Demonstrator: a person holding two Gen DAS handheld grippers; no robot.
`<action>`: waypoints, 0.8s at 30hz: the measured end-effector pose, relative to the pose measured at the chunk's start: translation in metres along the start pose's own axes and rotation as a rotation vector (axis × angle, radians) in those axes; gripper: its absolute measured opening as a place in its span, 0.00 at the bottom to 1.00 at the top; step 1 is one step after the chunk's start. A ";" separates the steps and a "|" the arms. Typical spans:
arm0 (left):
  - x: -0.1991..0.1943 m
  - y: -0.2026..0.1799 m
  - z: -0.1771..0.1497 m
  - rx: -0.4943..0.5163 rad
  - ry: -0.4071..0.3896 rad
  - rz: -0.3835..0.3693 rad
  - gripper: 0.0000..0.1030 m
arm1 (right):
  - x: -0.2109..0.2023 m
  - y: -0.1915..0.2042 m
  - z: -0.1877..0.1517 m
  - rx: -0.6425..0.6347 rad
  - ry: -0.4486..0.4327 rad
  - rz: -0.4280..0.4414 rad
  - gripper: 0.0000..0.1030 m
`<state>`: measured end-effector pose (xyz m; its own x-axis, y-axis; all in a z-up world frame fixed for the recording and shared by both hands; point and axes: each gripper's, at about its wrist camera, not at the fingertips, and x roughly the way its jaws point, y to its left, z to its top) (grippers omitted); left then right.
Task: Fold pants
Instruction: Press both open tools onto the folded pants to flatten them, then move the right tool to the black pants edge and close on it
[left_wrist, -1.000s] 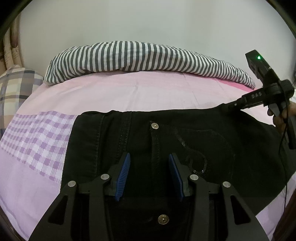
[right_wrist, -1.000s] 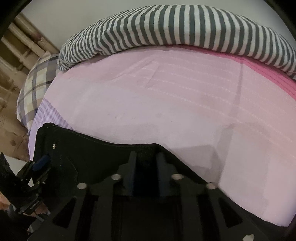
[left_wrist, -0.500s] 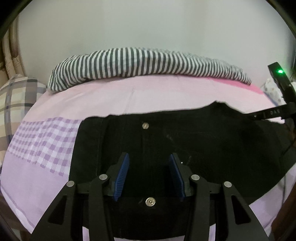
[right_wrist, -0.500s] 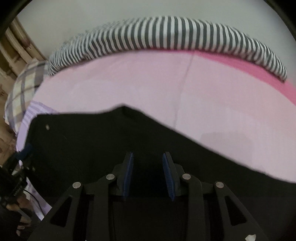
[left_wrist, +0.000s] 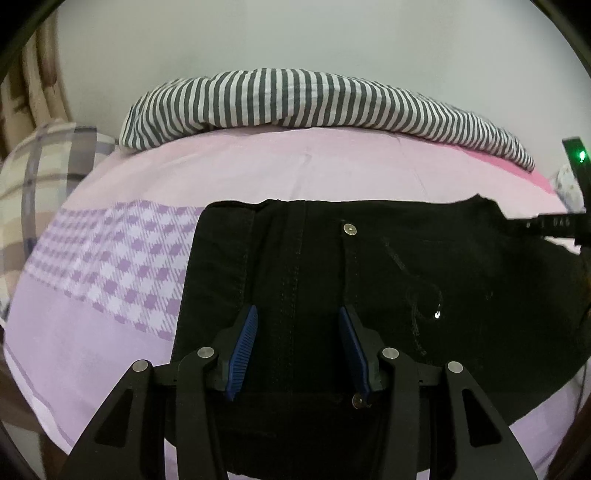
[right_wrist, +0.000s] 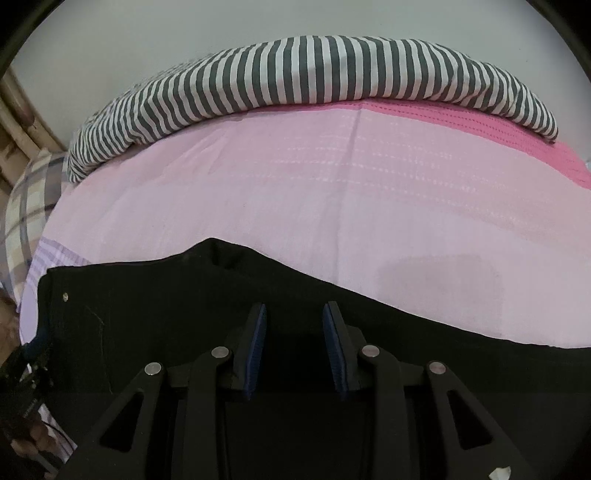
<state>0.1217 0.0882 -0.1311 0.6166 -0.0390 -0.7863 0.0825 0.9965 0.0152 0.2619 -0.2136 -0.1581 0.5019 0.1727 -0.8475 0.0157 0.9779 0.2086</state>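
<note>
1. The left gripper (left_wrist: 297, 317) hangs low over the waist end of the black pants (left_wrist: 424, 280). Its blue-padded fingers (left_wrist: 243, 347) stand apart, and dark denim lies between and below them without either pad pressing on it.
2. A metal button (left_wrist: 360, 400) shows just by the inner edge of the right-hand pad; a second metal rivet (left_wrist: 349, 229) sits farther up the fly seam, near the waistband edge.
3. The right gripper (right_wrist: 293, 314) hovers over another stretch of the same pants (right_wrist: 184, 317). Its jaws are parted more narrowly, and black cloth fills the gap behind them. Whether the pads actually pinch a fold cannot be told, since everything there is dark.
4. The pants lie spread flat across the near part of the bed, on a pink bedsheet (right_wrist: 332, 192) with a purple checked band (left_wrist: 110, 258) at the left.
5. In the left wrist view, the right gripper's tip (left_wrist: 550, 223) reaches the far corner of the pants at the picture's right edge.
6. Farther back, a striped pillow (right_wrist: 332, 70) lies along the far edge of the bed, and a plaid pillow (left_wrist: 40, 177) sits off to the left.
7. A plain pale wall (left_wrist: 295, 33) stands behind.
</note>
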 end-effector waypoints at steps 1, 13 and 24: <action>-0.001 -0.002 0.001 0.006 -0.001 0.005 0.46 | -0.003 -0.003 0.000 0.017 -0.003 0.017 0.29; -0.042 -0.074 0.018 0.126 -0.085 -0.147 0.50 | -0.124 -0.117 -0.076 0.360 -0.198 0.091 0.37; -0.053 -0.181 0.009 0.286 -0.035 -0.367 0.54 | -0.209 -0.243 -0.216 0.725 -0.274 -0.084 0.37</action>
<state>0.0813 -0.0908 -0.0869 0.5316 -0.3927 -0.7504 0.5100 0.8558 -0.0866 -0.0337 -0.4616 -0.1368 0.6681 -0.0265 -0.7436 0.5775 0.6486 0.4957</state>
